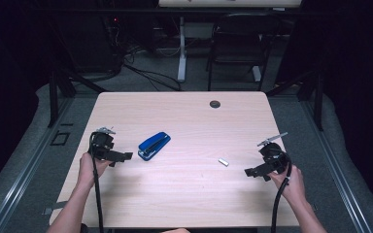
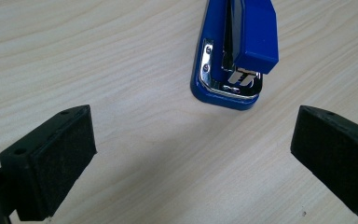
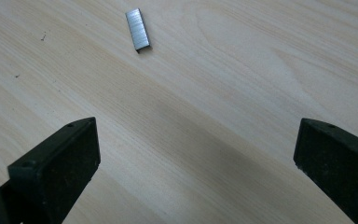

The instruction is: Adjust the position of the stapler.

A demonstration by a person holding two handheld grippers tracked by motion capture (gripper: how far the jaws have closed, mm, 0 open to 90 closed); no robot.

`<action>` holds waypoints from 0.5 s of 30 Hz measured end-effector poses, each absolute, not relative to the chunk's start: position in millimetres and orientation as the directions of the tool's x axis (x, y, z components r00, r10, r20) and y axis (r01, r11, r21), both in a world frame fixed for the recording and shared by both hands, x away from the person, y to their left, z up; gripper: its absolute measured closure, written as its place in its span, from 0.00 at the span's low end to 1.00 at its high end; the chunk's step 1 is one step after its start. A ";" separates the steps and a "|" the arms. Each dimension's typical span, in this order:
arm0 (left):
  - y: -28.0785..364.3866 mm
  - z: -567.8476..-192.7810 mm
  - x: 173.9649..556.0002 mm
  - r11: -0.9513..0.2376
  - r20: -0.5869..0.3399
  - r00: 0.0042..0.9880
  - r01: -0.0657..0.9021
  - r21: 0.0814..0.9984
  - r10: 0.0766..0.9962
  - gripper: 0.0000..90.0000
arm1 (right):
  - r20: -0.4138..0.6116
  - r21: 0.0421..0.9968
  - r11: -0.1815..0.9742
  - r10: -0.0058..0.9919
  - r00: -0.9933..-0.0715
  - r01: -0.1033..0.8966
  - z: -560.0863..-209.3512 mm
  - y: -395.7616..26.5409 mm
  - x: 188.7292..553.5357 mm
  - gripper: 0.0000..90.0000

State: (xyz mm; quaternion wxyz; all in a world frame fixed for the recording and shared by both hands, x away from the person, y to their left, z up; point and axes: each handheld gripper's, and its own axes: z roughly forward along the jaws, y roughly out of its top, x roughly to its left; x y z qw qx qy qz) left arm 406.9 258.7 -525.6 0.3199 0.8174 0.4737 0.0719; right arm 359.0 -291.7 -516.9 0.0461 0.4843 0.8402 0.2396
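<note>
Pale wooden table [image 1: 184, 194] with blue stapler [image 1: 154, 145] and staple strip [image 1: 223, 162].

On the table [image 1: 184, 116], the stapler [image 1: 154, 145] lies left of the staple strip [image 1: 223, 162], well apart.

The table [image 1: 184, 126] is evenly lit from above while its surroundings sink into darkness. Both gripper views are sharp, with soft, faint shadows and no glare.
</note>
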 end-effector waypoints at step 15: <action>254.4 -522.6 406.6 -0.344 -0.197 0.560 0.711 0.613 0.805 0.00 | 0.141 0.435 0.429 0.836 -0.530 0.792 -515.8 -291.5 358.8 0.00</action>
